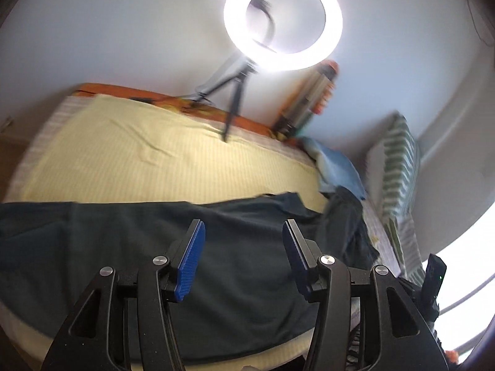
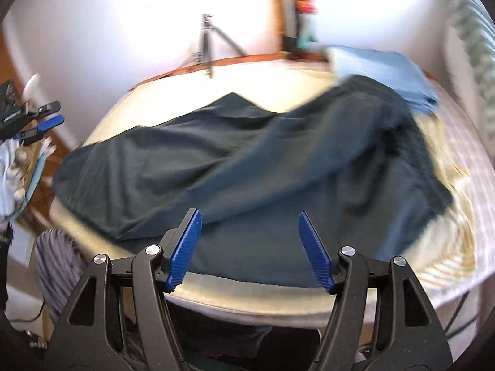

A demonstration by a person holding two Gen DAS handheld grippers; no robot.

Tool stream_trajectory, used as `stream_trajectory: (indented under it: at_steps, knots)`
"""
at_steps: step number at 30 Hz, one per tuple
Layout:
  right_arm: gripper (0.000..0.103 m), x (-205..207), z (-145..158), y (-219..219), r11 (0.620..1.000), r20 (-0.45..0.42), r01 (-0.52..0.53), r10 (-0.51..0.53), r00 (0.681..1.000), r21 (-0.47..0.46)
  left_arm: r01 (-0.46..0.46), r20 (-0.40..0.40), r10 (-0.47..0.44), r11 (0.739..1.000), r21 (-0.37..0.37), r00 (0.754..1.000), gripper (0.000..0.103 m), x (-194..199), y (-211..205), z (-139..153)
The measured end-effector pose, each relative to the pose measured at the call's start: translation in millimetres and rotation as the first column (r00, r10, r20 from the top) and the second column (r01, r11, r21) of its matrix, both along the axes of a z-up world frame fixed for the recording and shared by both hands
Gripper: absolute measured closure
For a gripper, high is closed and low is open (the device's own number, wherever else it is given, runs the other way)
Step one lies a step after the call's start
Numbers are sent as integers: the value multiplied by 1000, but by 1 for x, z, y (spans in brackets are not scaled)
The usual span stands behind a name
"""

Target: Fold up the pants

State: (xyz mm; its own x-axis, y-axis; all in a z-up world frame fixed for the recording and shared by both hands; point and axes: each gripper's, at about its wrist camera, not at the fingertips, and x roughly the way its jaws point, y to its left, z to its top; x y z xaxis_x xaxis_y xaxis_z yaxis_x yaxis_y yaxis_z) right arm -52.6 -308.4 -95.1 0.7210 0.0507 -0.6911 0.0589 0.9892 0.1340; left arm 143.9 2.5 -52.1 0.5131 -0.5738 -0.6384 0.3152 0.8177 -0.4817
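Dark teal pants (image 2: 247, 160) lie spread on a pale yellow bed cover (image 2: 278, 290), with one leg folded diagonally over the other toward the far right. They also show in the left wrist view (image 1: 154, 247). My left gripper (image 1: 244, 232) is open and empty, just above the pants near the bed's front edge. My right gripper (image 2: 250, 221) is open and empty, over the pants' near edge. The left gripper (image 2: 46, 120) also shows at the far left of the right wrist view.
A lit ring light (image 1: 283, 20) on a tripod (image 1: 230, 105) stands at the bed's far edge. Folded light blue cloth (image 2: 386, 71) lies at the far right beside the pants. A green striped pillow (image 1: 399, 167) leans at the right. Yellow cover (image 1: 139, 160) shows beyond the pants.
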Motion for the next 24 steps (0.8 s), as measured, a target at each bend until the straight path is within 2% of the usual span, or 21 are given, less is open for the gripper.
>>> stream_trajectory:
  at_steps: [2, 8, 15, 19, 24]
  knots:
    - [35, -6, 0, -18, 999, 6, 47, -47, 999, -2, 54, -21, -54, 999, -6, 998, 42, 9, -36, -5]
    - [35, -19, 2, -48, 991, 24, 136, -136, 990, 2, 215, -77, -216, 976, -29, 973, 42, 36, -129, -19]
    - [30, -32, 5, -66, 979, 41, 205, -205, 978, -8, 358, -101, -355, 934, 12, 930, 42, 74, -226, -31]
    - [30, -37, 5, -75, 974, 44, 228, -227, 973, 0, 404, -177, -401, 914, -18, 899, 42, 90, -266, -61]
    - [30, -42, 3, -85, 968, 40, 249, -249, 968, 14, 407, -246, -402, 913, -34, 882, 42, 105, -300, -93]
